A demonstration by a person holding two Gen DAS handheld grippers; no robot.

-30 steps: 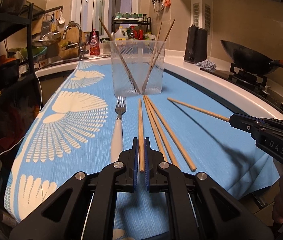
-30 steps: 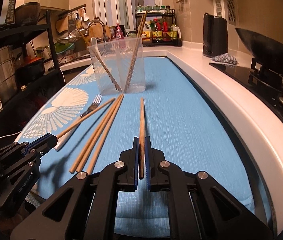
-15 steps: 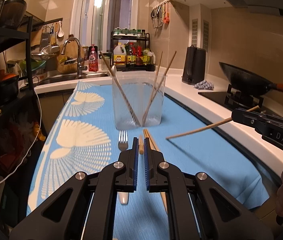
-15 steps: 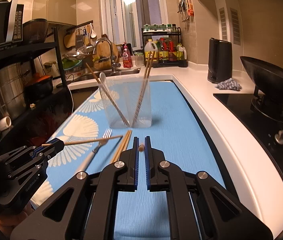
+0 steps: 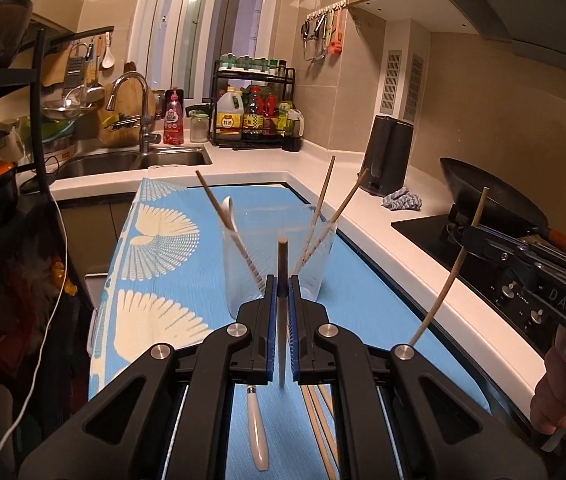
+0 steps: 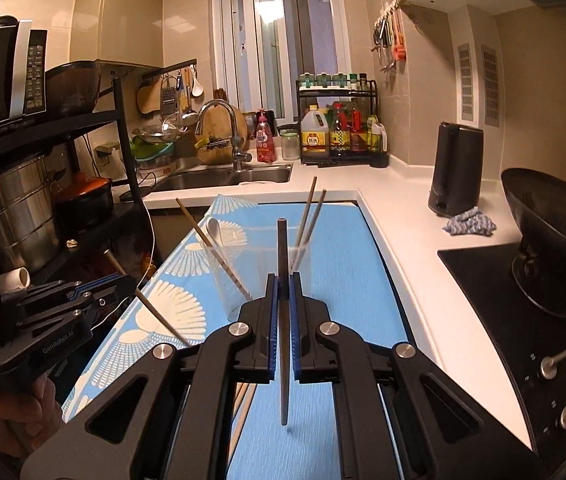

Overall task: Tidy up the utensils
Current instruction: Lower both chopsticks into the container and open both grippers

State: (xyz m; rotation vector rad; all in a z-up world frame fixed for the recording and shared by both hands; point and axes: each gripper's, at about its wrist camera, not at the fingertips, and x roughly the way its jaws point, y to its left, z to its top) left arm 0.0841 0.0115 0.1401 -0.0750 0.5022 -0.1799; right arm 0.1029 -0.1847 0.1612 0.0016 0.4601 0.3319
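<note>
Three chopsticks and a spoon (image 5: 227, 209) are stowed in the clear holder (image 5: 319, 276). One chopstick is clamped by each gripper, left (image 5: 281, 284) and right (image 6: 281, 284); a fork (image 5: 257, 432) and chopsticks are left on the blue mat (image 5: 155, 304).

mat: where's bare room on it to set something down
Free: the blue mat right of the clear cup, up to the white counter edge, and the patterned strip left of the cup. Crowded: the near middle, where a fork and loose chopsticks lie under the two grippers, each shut on a chopstick.
</note>
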